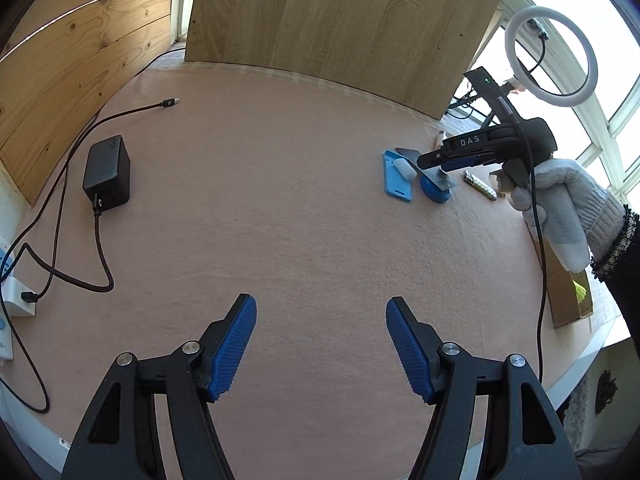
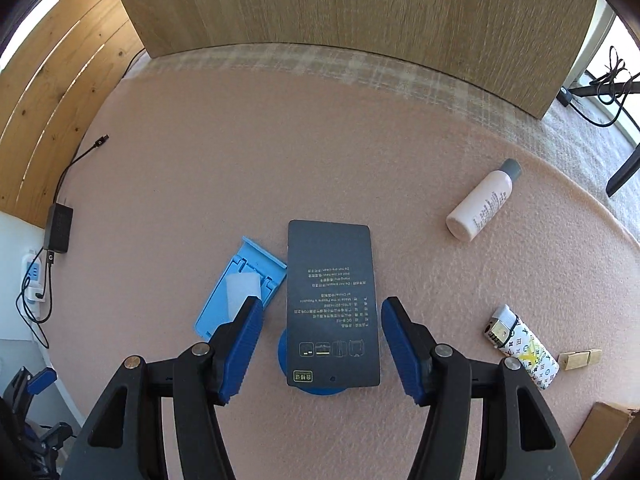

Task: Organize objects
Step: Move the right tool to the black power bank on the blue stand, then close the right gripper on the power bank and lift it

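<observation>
A dark card point(image 2: 333, 304) printed with small text and care symbols lies flat on the pink worktop point(image 2: 280, 160), its near end resting over a round blue disc point(image 2: 285, 354) that shows from under it. Just left of the card lies a light blue tray point(image 2: 256, 266) with a small white block point(image 2: 242, 286) in it. The right gripper point(image 2: 322, 334) hangs over the card pointing steeply down, its jaws open with one blue pad on either side of the card; whether the pads touch it cannot be told, and nothing is gripped.

To the right of the card, well apart, a pale pink bottle point(image 2: 482, 202) with a grey cap lies on its side. Nearer on that side lies a lighter point(image 2: 522, 350) in a white patterned sleeve, with a small wooden clip point(image 2: 580, 359) just beside it. A corner of a cardboard box point(image 2: 600, 432) shows at the near right edge.

The left gripper point(image 1: 321, 344) is over bare worktop at the near middle, jaws open and empty. From its view the right gripper is seen at the far right above the card, held by a hand point(image 1: 560, 200) in a grey glove. On the far left a black charger point(image 1: 107, 174) sits with its cable point(image 1: 80, 264) looping across the worktop to a white power strip point(image 1: 16, 292). A wooden board point(image 1: 340, 20) stands along the far edge, and a ring light point(image 1: 551, 56) stands at the far right.
</observation>
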